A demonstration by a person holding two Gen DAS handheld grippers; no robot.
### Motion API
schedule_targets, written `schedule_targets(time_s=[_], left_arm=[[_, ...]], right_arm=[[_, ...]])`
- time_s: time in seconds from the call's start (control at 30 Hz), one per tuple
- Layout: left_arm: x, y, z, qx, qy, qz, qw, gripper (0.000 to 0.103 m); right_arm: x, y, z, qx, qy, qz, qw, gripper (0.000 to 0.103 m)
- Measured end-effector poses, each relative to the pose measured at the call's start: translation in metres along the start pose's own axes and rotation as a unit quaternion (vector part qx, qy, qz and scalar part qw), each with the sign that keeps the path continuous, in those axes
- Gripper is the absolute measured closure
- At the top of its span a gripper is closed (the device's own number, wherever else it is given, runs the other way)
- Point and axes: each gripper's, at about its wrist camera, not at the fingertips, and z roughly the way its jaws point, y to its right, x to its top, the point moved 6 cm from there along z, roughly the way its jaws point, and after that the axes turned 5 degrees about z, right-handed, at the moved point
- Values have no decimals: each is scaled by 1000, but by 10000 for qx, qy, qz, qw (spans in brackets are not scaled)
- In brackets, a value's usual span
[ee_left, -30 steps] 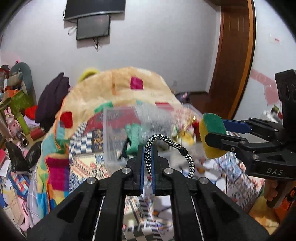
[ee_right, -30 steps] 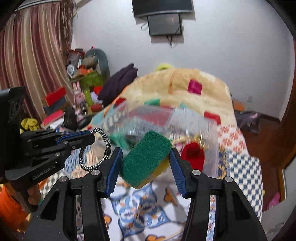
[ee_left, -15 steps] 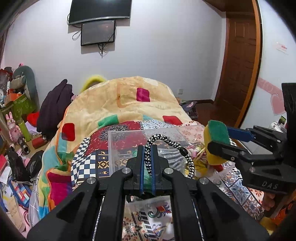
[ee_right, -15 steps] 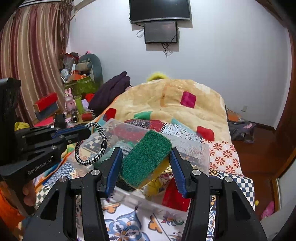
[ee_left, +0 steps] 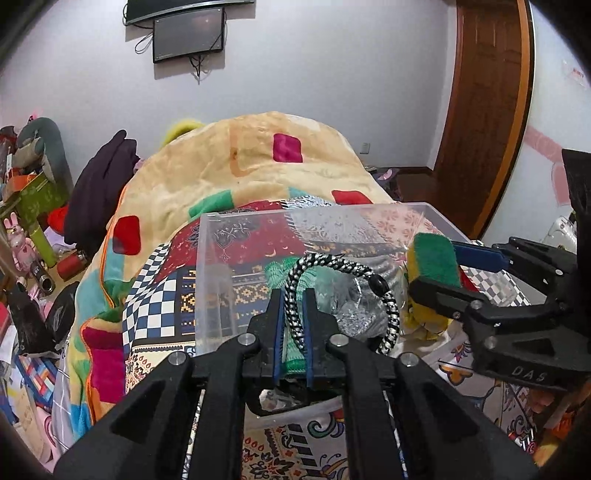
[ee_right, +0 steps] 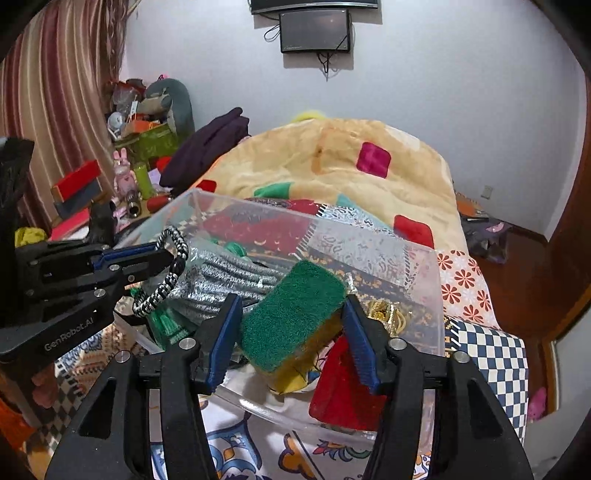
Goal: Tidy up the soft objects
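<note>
A clear plastic bin point(ee_left: 207, 280) point(ee_right: 424, 280) stands on the patterned bedspread and holds soft things: grey knit fabric point(ee_right: 221, 284), a green cloth point(ee_left: 288, 273), a red cloth point(ee_right: 340, 387). My left gripper point(ee_left: 293, 295) point(ee_right: 164, 254) is shut on a black-and-white braided cord loop point(ee_left: 347, 269) point(ee_right: 166, 280), held over the bin's near left part. My right gripper point(ee_right: 291, 321) point(ee_left: 436, 269) is shut on a green-and-yellow sponge point(ee_right: 291, 314) point(ee_left: 434, 258), held over the bin's right part.
A yellow patchwork blanket point(ee_left: 258, 162) is heaped behind the bin. A dark garment point(ee_left: 99, 188) and a cluttered shelf of toys and boxes point(ee_right: 140, 147) lie at the left. A wooden door point(ee_left: 484, 110) is at the right, with screens on the wall point(ee_right: 314, 29).
Both grippers have moved forward and down over the bin, still holding the cord loop and the sponge. The bin now looks larger and closer beneath them.
</note>
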Motion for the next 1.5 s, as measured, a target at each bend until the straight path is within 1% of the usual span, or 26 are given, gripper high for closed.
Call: schedule_targets(time_s=[0.03, 0.1, 0.2, 0.27, 0.43, 0.6, 0.83, 0.9, 0.97, 1.03, 1.1, 1.13, 1.2, 1.23, 1.3, 1.4, 1.5], left_arm=[[-1, 0, -1, -12, -2, -10, 10000, 90], [-1, -1, -5, -1, 17, -35, 10000, 78], [-1, -3, -13, 27, 102, -72, 9999, 68], [0, -4, -19, 13, 152, -95, 9998, 66], [7, -2, -42, -86, 360, -141, 9992, 63], [18, 4, -79, -175, 749, -148, 9969, 59], [29, 19, -136, -353, 1371, -159, 9898, 55], [30, 24, -149, -367, 1526, -136, 9875, 49], [30, 30, -161, -345, 1676, -79, 9852, 45], [29, 36, -172, -285, 1816, -2, 9830, 41], [28, 39, -180, -238, 1917, 17, 9812, 31], [27, 40, -184, -213, 1971, 7, 9802, 29], [25, 43, -188, -163, 2039, -1, 9789, 21], [24, 44, -190, -131, 2065, -1, 9784, 19], [22, 45, -193, -35, 2127, -20, 9771, 8], [19, 45, -194, 67, 2169, -32, 9762, 6], [17, 43, -190, 31, 2126, -81, 9771, 6]], right_arm=[[0, -1, 0, -38, -10, -53, 10000, 47], [-1, -2, 0, -59, -26, -100, 9999, 43], [0, -1, -3, -8, -42, -75, 10000, 38], [2, 1, -9, 40, -18, -18, 10000, 35], [10, 3, -30, 133, 151, 79, 9998, 35], [19, 6, -65, 234, 471, 182, 9985, 35], [28, 0, -120, 398, 1032, 225, 9936, 35], [29, -3, -134, 419, 1188, 205, 9918, 31], [28, -8, -148, 452, 1353, 163, 9896, 23], [27, -13, -160, 449, 1542, 72, 9870, 21], [26, -16, -168, 453, 1710, 40, 9842, 17], [25, -18, -171, 458, 1771, 42, 9831, 13], [24, -19, -173, 471, 1831, 56, 9820, 9], [24, -19, -173, 471, 1850, 65, 9816, 6], [22, -18, -172, 435, 1877, 78, 9812, 3], [17, -16, -171, 386, 1862, 120, 9817, 2], [17, -13, -165, 410, 1802, 193, 9826, 2]])
